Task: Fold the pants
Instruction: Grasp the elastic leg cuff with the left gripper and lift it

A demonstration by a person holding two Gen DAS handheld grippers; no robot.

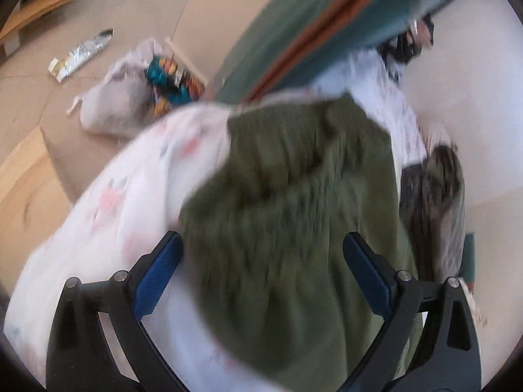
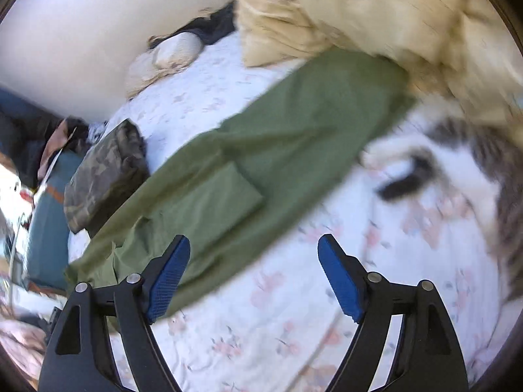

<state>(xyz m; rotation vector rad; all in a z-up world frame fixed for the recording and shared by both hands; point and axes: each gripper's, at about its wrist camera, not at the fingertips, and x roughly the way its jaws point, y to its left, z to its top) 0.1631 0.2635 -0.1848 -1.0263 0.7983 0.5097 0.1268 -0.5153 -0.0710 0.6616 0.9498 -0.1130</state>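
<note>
your left gripper [image 1: 261, 281] is hanging wide open above the olive green pants [image 1: 294, 196], nothing caught between its blue pads [image 1: 160, 277]; the pants are lying spread on the flowered white bedsheet [image 1: 130, 202], and motion blur is smearing the cloth so that you cannot tell waistband from leg here; the lower edge of the pants is running out of view behind the gripper's black frame; a teal and orange cloth [image 1: 310, 32] is cutting across the top, its upper part cropped off; on the floor a plastic bag [image 1: 130, 98] is sitting with its contents too blurred to name.

your right gripper [image 2: 253, 277] is also standing wide with nothing held, its left pad [image 2: 170, 277] over the edge of the pants [image 2: 261, 170] and its right pad over bare bedsheet [image 2: 294, 326]; the pants are stretching diagonally across the bed, a flat pocket showing; their far end is disappearing under a cream blanket [image 2: 359, 9]; a folded camouflage garment [image 2: 104, 170] is lying just beside them; a grey and white cat [image 2: 457, 163] is blurring at the right, partly cut off.
</note>
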